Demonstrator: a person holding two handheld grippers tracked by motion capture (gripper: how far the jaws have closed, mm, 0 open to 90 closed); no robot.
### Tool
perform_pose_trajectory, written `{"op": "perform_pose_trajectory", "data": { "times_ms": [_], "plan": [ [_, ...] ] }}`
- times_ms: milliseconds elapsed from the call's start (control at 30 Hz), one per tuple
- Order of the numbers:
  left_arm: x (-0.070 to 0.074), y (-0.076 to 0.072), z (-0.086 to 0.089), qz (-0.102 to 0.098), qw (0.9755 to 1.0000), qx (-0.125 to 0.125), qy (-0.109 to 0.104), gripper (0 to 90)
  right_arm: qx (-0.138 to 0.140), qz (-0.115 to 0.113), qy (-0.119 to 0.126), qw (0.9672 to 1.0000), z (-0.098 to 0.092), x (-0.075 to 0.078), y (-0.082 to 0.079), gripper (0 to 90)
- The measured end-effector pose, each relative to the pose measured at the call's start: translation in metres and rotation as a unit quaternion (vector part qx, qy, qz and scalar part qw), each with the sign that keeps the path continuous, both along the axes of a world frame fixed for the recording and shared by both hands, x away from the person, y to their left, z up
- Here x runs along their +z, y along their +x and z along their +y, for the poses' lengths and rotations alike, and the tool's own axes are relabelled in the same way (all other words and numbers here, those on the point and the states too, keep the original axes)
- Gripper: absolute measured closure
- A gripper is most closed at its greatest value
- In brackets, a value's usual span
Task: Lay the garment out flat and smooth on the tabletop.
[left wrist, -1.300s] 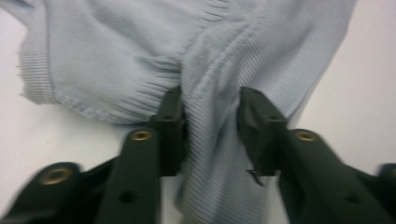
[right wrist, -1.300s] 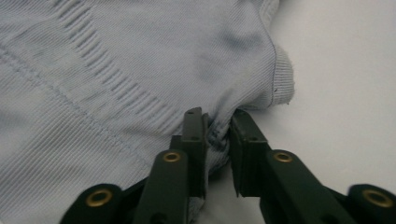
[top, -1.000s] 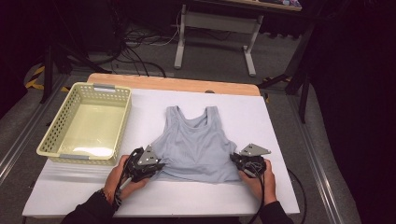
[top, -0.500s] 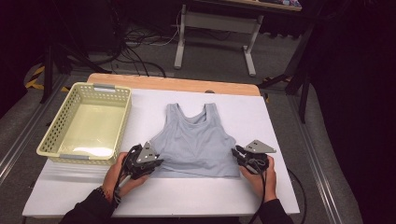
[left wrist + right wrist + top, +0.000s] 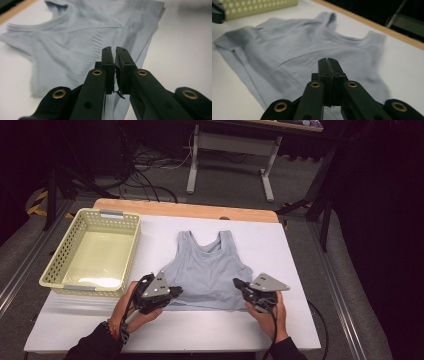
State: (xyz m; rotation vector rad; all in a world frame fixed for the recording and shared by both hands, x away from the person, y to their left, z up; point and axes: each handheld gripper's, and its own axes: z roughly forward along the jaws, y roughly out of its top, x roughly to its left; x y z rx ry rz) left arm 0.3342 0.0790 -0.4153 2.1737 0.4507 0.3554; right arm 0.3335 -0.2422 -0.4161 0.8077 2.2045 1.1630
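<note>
your left gripper blocks the hem of the grey top right beneath its jaws, so you can't tell whether cloth is pinched. the same goes under your right gripper; its lower arms are cropped.

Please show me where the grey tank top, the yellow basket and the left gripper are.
grey tank top [image 5: 210,270], high view, chest of the fabric.
yellow basket [image 5: 131,255], high view, right side wall.
left gripper [image 5: 115,53], left gripper view, between the jaw tips.

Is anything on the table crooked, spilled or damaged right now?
Nothing stands out. The grey tank top lies mostly flat on the white table, and the yellow basket sits upright beside it. No spill or damage shows.
</note>
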Motion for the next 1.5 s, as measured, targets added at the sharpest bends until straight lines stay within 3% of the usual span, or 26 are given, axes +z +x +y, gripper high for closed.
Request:
{"op": "perform_pose_trajectory", "data": {
  "times_ms": [100,133,167,200,233,333,467,533,600,700,767,867,1100,1200,1233,1400,1500],
  "plan": [
    [-0.017,0.015,-0.017,0.015,0.9994,-0.001,0.03,85.8,0.03,0.016,-0.025,0.9991,0.024,-0.012,0.003,90.0],
    [-0.017,0.015,-0.017,0.015,0.9994,-0.001,0.03,85.8,0.03,0.016,-0.025,0.9991,0.024,-0.012,0.003,90.0],
    [-0.024,0.02,-0.023,0.025,0.9987,-0.001,0.044,86.0,0.047,0.029,-0.044,0.9975,0.04,-0.021,0.005,90.0],
    [-0.024,0.02,-0.023,0.025,0.9987,-0.001,0.044,86.0,0.053,0.033,-0.05,0.9968,0.045,-0.024,0.005,90.0],
    [-0.028,0.022,-0.026,0.029,0.9979,0.002,0.058,86.0,0.053,0.033,-0.05,0.9968,0.045,-0.024,0.005,90.0],
    [-0.036,0.024,-0.027,0.046,0.9966,-0.004,0.068,85.0,0.06,0.041,-0.076,0.9944,0.056,-0.033,0.007,90.0],
    [-0.039,0.024,-0.024,0.057,0.9963,-0.005,0.065,84.0,0.06,0.06,-0.088,0.9925,0.054,-0.04,0.008,90.0],
    [-0.041,0.022,-0.023,0.061,0.9966,-0.003,0.056,83.9,0.061,0.057,-0.094,0.992,0.052,-0.041,0.008,90.0],
    [-0.042,0.022,-0.021,0.054,0.9965,-0.01,0.063,83.8,0.058,0.054,-0.103,0.9915,0.048,-0.039,0.008,90.0],
    [-0.043,0.022,-0.021,0.052,0.9969,-0.012,0.058,84.0,0.044,0.054,-0.095,0.993,0.035,-0.037,0.012,90.0],
    [-0.044,0.023,-0.019,0.053,0.997,-0.014,0.054,84.3,0.019,0.045,-0.098,0.994,0.025,-0.035,0.015,90.0],
    [-0.045,0.024,-0.018,0.052,0.9972,-0.017,0.05,84.5,-0.02,0.036,-0.122,0.9916,0.005,-0.034,0.02,90.0],
    [-0.045,0.023,-0.019,0.048,0.9973,-0.016,0.054,84.5,-0.078,0.054,-0.103,0.9901,-0.031,-0.037,0.034,90.0],
    [-0.045,0.022,-0.019,0.047,0.9973,-0.014,0.054,84.5,-0.083,0.062,-0.092,0.9903,-0.037,-0.039,0.037,90.0],
    [-0.044,0.021,-0.019,0.049,0.9971,-0.012,0.057,84.5,-0.094,0.068,-0.079,0.9901,-0.042,-0.039,0.039,90.0],
    [-0.041,0.018,-0.02,0.034,0.9972,-0.011,0.066,85.7,-0.107,0.064,-0.074,0.9894,-0.048,-0.036,0.039,90.0],
    [-0.026,0.021,-0.013,0.005,0.9993,0.021,0.032,86.6,-0.117,0.055,-0.044,0.9907,-0.054,-0.03,0.036,88.0]
  ]
}}
